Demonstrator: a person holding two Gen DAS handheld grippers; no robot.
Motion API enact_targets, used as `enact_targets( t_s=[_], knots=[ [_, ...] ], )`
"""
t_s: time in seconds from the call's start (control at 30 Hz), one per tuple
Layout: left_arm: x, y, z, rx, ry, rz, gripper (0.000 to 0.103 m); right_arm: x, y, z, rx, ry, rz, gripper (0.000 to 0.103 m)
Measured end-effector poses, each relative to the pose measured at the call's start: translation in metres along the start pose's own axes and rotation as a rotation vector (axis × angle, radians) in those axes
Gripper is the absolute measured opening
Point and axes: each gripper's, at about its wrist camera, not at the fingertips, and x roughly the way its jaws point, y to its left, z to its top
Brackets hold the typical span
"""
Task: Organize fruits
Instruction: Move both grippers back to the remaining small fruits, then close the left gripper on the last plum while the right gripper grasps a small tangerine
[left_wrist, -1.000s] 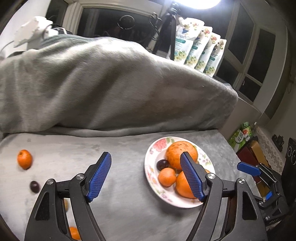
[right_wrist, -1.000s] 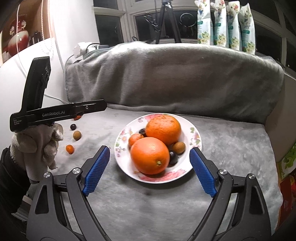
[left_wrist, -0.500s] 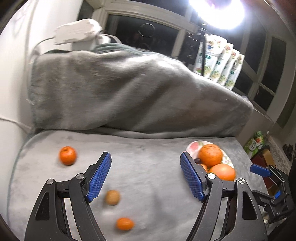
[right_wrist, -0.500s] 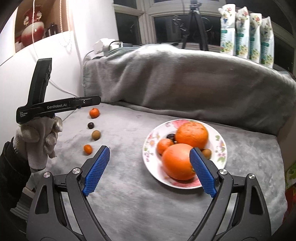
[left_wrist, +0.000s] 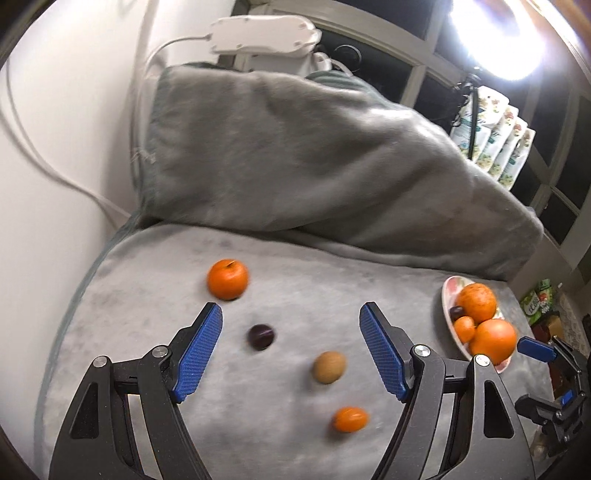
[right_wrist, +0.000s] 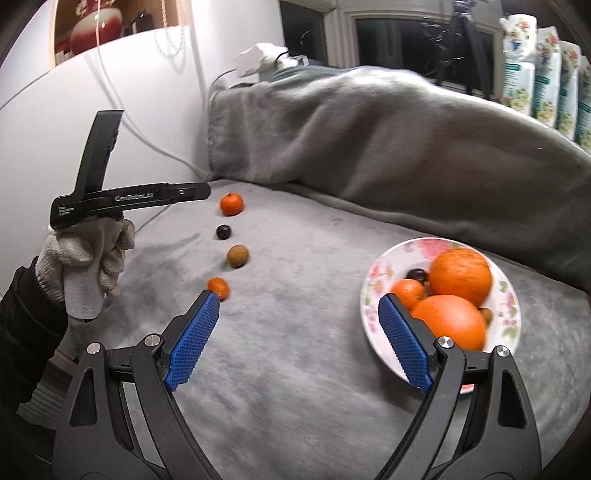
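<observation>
Plate (right_wrist: 511, 295), 4 loose fruits (left_wrist: 328, 367) apart.

Left gripper (left_wrist: 291, 347) jaws apart, empty, above dark plum (left_wrist: 261, 336), brown fruit (left_wrist: 329, 367)

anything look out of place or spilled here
Nothing is spilled or damaged. Four small fruits lie loose in a row on the grey blanket, off the plate: a tangerine, a dark plum, a brown fruit and a small orange fruit. Both grippers are empty.
</observation>
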Motion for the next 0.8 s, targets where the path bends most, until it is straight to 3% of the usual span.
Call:
enact_targets(
  t_s=[0.23,0.57,0.8],
  knots=[
    [0.017,0.017,-0.012,-0.016,0.045,0.007,0.075,0.029,0.019,0.006,-0.036,0.046,0.04,0.09],
    [0.04,0.017,-0.021,0.025,0.1,0.009,0.051,0.068,0.042,0.011,-0.065,0.099,0.094,0.09],
    [0.053,0.019,-0.02,0.05,0.132,0.014,0.039,0.096,0.056,0.011,-0.09,0.163,0.137,0.068]
  ],
)
